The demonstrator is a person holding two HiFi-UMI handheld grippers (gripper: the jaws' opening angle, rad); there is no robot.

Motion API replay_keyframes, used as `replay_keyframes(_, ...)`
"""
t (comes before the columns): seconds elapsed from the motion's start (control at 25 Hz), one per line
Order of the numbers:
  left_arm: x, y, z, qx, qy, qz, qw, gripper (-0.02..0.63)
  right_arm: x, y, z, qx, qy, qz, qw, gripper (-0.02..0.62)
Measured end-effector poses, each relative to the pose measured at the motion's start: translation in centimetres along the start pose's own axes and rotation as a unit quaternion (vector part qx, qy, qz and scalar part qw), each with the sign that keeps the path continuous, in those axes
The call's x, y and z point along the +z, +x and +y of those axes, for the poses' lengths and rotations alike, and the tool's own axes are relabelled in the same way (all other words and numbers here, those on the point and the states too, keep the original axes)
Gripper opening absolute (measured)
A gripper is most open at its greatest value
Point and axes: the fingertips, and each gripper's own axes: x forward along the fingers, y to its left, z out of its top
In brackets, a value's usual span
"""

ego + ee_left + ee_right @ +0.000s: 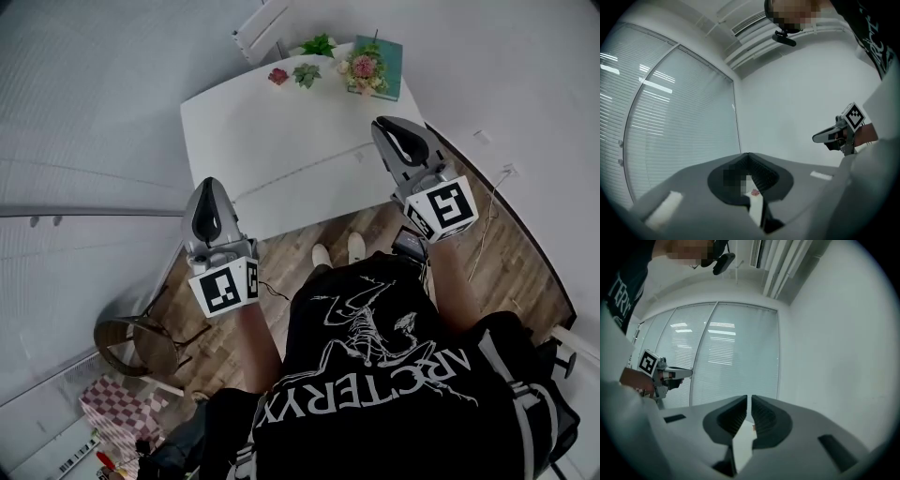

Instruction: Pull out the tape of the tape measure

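Observation:
No tape measure shows in any view. My left gripper is held up level over the near left corner of the white table. Its jaws are shut with nothing between them, and in its own view the left gripper points at a bare wall. My right gripper hangs over the table's right edge. The right gripper has its jaws together but for a thin slit, also with nothing in them. Each gripper appears in the other's view: the right gripper and the left gripper.
Small potted plants, a flower pot and a teal book stand at the table's far end. A round chair is on the wood floor at the left. A small black box hangs by my right forearm. Window blinds fill the wall beyond.

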Motion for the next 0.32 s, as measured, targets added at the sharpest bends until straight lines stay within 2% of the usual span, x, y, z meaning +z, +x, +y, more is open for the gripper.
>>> replay_keyframes(0.32, -0.12, -0.07, 0.14, 0.004, -0.002, 0.002, 1.0000, 0.012, 0.27, 0.13, 0.18, 0.002, -0.003, -0.005, 1.000, 0.038)
